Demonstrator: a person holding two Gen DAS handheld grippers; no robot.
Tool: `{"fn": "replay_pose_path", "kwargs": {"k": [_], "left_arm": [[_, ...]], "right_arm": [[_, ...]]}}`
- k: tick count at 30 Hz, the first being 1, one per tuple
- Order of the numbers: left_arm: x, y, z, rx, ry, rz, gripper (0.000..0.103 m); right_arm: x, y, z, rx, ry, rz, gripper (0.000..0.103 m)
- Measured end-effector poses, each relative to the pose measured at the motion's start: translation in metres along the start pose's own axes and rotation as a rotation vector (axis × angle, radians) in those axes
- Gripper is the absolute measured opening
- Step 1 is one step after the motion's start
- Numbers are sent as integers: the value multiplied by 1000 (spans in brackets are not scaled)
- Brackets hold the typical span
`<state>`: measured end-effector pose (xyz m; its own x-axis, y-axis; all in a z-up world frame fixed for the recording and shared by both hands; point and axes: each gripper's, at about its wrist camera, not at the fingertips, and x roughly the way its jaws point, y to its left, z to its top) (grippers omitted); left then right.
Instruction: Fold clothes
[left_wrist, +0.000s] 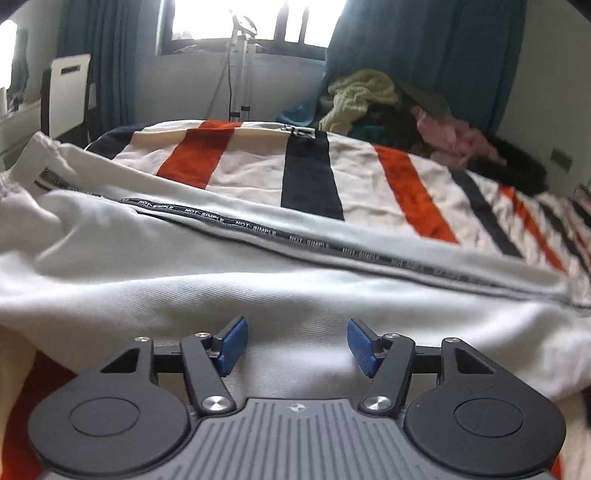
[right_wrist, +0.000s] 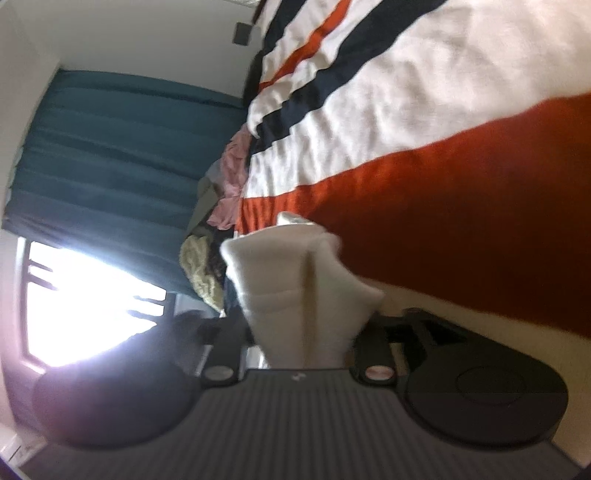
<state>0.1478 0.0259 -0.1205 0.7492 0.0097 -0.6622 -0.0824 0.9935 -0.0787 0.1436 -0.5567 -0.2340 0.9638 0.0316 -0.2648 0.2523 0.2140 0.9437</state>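
Left tool (left_wrist: 295, 341): spread, empty, above white trousers (left_wrist: 221, 280).
Right tool (right_wrist: 303, 332): trouser fabric lay between; grip unreadable.
Risk: fabric slipping free, fold collapsing onto striped bedspread (left_wrist: 251, 162).

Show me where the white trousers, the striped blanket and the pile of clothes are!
white trousers (left_wrist: 207, 280): left wrist view, on the broad white cloth.
striped blanket (left_wrist: 310, 173): left wrist view, on a dark stripe.
pile of clothes (left_wrist: 362, 96): left wrist view, on the pale knit.
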Motion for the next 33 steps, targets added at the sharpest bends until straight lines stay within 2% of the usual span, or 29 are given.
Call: {"fn": "replay_pose_path", "kwargs": {"k": [1, 2, 4, 9, 17, 21, 23, 25, 28, 33], "left_arm": [[2, -1, -1, -1, 18, -3, 63], [4, -2, -3, -5, 39, -17, 64], [6, -3, -7, 9, 61, -29, 66], [10, -4, -9, 37, 58, -17, 67], [18, -7, -9, 55, 62, 0, 69], [18, -7, -8, 58, 62, -2, 70], [17, -6, -8, 55, 64, -6, 70], [18, -6, -7, 57, 70, -6, 71], [19, -10, -7, 87, 75, 6, 71], [16, -15, -5, 115, 71, 14, 71]], "right_arm": [[3, -1, 0, 10, 6, 18, 58], [7, -3, -1, 23, 12, 36, 58], [15, -7, -1, 47, 26, 59, 59], [33, -10, 2, 52, 43, -1, 57], [29, 2, 6, -16, -22, 128, 59], [29, -4, 5, 3, -36, 95, 59], [27, -7, 5, 18, -40, 87, 54], [25, -7, 5, 27, -45, 88, 33], [22, 7, 4, -20, -57, 64, 17], [16, 36, -3, -150, -92, 13, 14]]}}
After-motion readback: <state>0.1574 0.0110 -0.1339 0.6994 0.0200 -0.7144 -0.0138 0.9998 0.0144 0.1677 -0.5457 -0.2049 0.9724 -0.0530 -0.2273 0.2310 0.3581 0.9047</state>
